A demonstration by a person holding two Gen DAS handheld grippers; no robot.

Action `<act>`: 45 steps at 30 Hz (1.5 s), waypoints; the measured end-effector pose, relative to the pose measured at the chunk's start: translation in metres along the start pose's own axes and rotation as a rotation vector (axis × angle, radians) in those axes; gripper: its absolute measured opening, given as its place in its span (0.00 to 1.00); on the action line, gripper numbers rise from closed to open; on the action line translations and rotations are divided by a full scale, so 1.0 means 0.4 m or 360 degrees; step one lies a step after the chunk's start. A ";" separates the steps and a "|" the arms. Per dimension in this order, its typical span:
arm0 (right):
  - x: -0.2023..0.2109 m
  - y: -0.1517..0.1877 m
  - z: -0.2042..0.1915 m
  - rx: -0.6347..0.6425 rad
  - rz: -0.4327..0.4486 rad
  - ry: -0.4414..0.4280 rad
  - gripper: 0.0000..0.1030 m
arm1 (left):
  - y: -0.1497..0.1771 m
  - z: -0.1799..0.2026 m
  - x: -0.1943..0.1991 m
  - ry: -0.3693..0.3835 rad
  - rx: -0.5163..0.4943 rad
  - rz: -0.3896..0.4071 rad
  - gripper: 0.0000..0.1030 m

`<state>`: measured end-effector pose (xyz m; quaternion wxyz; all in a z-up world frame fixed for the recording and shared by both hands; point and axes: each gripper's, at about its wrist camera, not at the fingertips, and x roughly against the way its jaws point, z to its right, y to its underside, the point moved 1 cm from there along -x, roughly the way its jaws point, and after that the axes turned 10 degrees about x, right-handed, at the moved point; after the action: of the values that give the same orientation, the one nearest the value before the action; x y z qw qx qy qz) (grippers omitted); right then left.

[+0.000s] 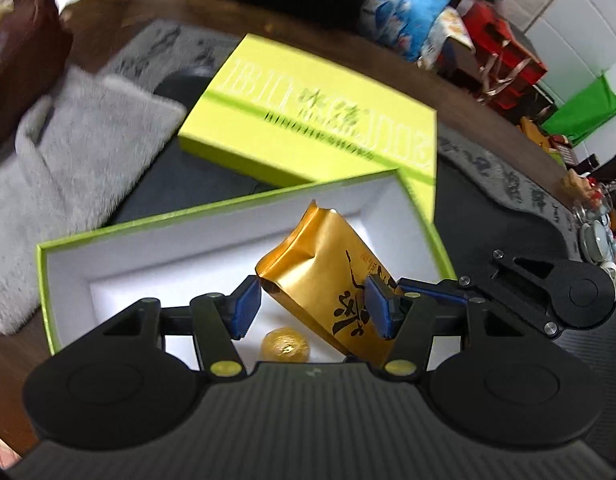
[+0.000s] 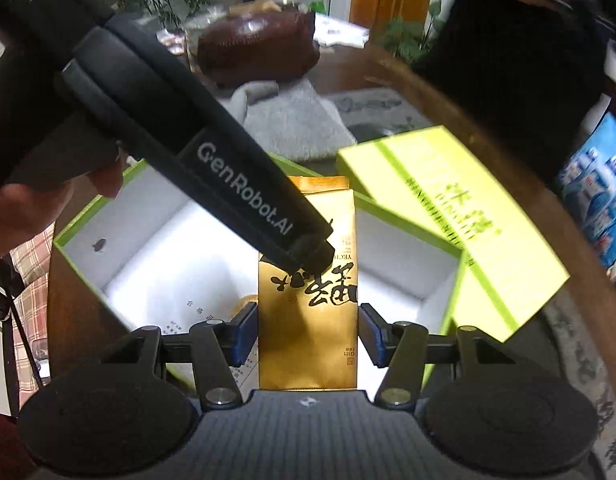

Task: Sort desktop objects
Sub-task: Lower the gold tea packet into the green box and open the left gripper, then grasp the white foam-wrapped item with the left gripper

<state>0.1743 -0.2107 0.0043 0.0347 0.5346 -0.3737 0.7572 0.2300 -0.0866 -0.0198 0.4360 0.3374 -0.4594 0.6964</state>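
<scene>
A gold tea pouch (image 1: 324, 280) stands tilted over the open green box (image 1: 147, 236) with its white lining. My left gripper (image 1: 314, 308) has its blue pads against both sides of the pouch and holds it. A small gold foil ball (image 1: 285, 346) lies on the box floor below. In the right wrist view the same pouch (image 2: 308, 320) sits between my right gripper's fingers (image 2: 245, 332), which stand slightly apart from its sides. The left gripper's black body (image 2: 211, 160) crosses above the pouch there.
The box's green lid (image 1: 316, 112) lies just behind the box, also seen in the right wrist view (image 2: 460, 216). A grey fuzzy cloth (image 1: 75, 160) lies to the left. A brown bag (image 2: 259, 48), tea ware (image 1: 596, 232) and the round wooden table edge (image 2: 508, 140) surround them.
</scene>
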 end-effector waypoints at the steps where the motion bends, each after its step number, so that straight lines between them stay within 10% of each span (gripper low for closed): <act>1: -0.015 0.000 0.002 0.0001 -0.0025 -0.0014 0.52 | -0.001 -0.015 -0.008 0.0001 0.0015 -0.0019 0.56; 20: -0.180 0.021 0.009 0.0014 -0.0316 -0.0039 0.57 | 0.031 -0.093 -0.084 -0.0031 0.0107 -0.0108 0.56; 27: -0.124 0.023 -0.005 0.0019 -0.0200 -0.0013 0.79 | 0.044 -0.075 -0.029 -0.0055 0.0079 -0.0017 0.65; 45: 0.177 0.134 -0.101 0.0047 0.0185 0.0131 0.93 | 0.160 0.014 0.149 -0.0117 -0.0040 0.0244 0.84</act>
<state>0.0884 -0.2495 0.0290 -0.0018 0.4808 -0.3912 0.7847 0.1484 -0.0869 0.0119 0.3684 0.3210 -0.5084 0.7091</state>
